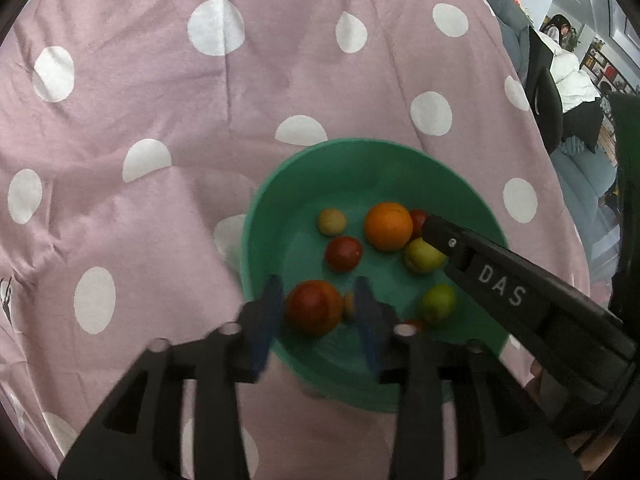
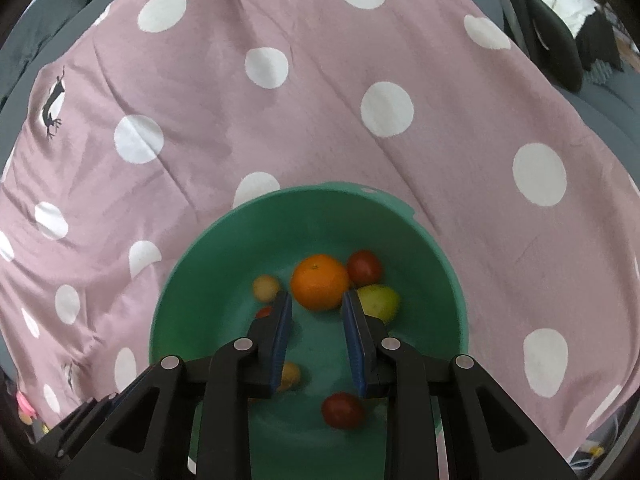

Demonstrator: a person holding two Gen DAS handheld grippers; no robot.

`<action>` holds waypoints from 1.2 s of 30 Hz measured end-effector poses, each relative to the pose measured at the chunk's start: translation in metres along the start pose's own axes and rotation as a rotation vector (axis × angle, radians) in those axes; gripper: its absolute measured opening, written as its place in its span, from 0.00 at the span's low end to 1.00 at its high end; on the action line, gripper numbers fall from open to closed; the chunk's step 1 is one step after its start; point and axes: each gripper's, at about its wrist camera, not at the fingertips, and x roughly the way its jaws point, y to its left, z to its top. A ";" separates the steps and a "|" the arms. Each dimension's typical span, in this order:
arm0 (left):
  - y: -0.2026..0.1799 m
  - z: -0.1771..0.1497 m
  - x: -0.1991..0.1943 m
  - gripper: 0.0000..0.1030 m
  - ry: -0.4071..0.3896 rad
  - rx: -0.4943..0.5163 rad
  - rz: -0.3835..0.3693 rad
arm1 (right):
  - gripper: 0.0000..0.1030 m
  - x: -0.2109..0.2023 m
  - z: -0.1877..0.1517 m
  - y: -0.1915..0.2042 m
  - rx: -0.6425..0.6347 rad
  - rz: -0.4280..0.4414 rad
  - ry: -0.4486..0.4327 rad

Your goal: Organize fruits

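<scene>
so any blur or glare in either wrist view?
Left wrist: left tongs smeared by motion blur, bowl and orange sharp, no glare. Right wrist: right tongs crisp, near red fruit soft. Both views: heavy fisheye bending, dark corners, flat lighting.

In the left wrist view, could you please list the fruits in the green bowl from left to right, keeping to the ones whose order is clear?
Inside the green bowl: large red fruit → orange → green fruit.
</scene>
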 end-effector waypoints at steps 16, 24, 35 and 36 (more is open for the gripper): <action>-0.014 -0.003 -0.022 0.77 0.000 0.032 0.102 | 0.44 -0.012 0.004 -0.013 0.039 -0.011 -0.015; -0.013 -0.005 -0.024 0.77 -0.011 0.041 0.106 | 0.44 -0.016 0.004 -0.011 0.019 -0.034 -0.029; -0.009 -0.004 -0.024 0.77 0.006 0.014 0.111 | 0.44 -0.019 0.005 -0.011 0.011 -0.048 -0.032; -0.009 -0.004 -0.024 0.77 0.002 0.015 0.115 | 0.44 -0.019 0.005 -0.012 0.010 -0.047 -0.032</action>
